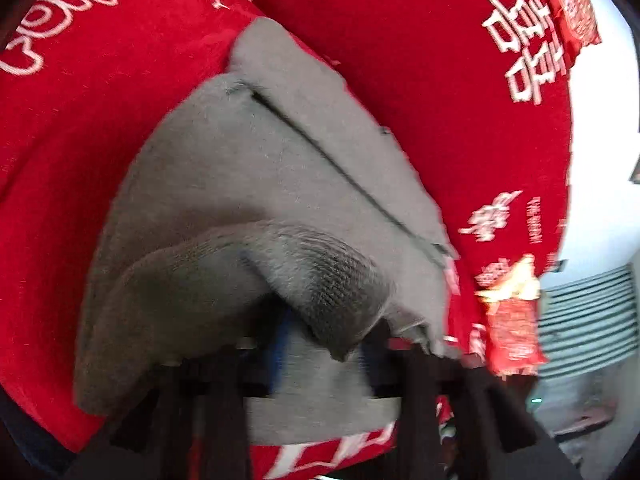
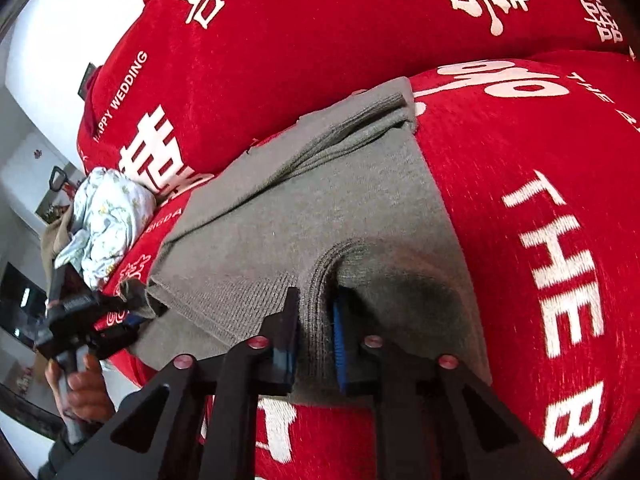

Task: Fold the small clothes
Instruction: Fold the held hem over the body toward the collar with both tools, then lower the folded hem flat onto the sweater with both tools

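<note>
The grey garment [image 2: 328,208] lies folded on the red cover [image 2: 520,184]. A ribbed fold of it is pinched between the right gripper [image 2: 316,320]'s jaws. The left gripper [image 1: 320,344] stands parted, a fold draped loosely between its fingers.

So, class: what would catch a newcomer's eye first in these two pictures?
The bright red cover with large white lettering fills both views. On it lies a grey knitted garment, partly folded, with the right gripper pinching a ribbed fold at its near edge. A pale printed cloth sits bunched at the far left.
</note>
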Motion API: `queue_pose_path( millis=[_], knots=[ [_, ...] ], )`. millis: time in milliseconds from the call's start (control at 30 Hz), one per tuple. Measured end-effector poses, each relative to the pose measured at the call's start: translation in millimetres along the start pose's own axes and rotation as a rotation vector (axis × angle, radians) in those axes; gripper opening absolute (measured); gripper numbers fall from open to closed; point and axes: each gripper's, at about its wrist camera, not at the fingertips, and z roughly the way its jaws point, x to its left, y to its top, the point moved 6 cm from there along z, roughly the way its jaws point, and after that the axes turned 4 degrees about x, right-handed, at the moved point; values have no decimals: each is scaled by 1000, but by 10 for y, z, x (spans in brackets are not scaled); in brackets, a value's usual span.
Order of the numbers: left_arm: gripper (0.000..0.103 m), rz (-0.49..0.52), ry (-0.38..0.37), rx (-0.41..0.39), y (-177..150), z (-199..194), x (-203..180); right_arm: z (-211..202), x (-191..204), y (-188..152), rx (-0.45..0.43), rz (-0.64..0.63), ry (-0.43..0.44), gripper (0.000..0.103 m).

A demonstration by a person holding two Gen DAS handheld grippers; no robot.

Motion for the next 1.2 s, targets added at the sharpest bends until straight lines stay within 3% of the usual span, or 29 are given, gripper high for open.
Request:
queue_pose_path(
  millis=[67,133,200,233,267,300,333,433,600,900,1200],
  knots=[
    [81,-19,-14,-48,8,-98,-39,-9,-26,-44,6,-8,-2,14],
    [98,-24,5,-93,30,-159,-75,-12,-45,-79,10,-13,-1,14],
    [98,-21,42,-89,73,-120,-107,-18,-58,-97,9,-15,5,14],
    [94,-18,54,-80,93,-91,-111,-21,-63,-101,8,-15,9,14],
    [63,-13,61,-75,110,-62,-115,-23,-67,-101,8,-13,12,14],
    [41,-4,67,-54,116,-24,-116,-25,-68,-102,8,-14,13,14],
    [7,6,88,-7,102,53,-105,-31,-66,-101,7,-19,11,14],
    [5,4,110,-15,70,51,-53,-37,-52,-103,10,-27,9,14],
    [5,15,74,-59,37,-94,-81,-69,-39,-89,13,-44,2,14],
    [5,160,201,-139,57,-204,-428,-200,77,166,-40,-53,-6,13],
    [5,222,273,-159,156,-141,-585,-200,111,538,-78,-27,-34,7]
  ],
)
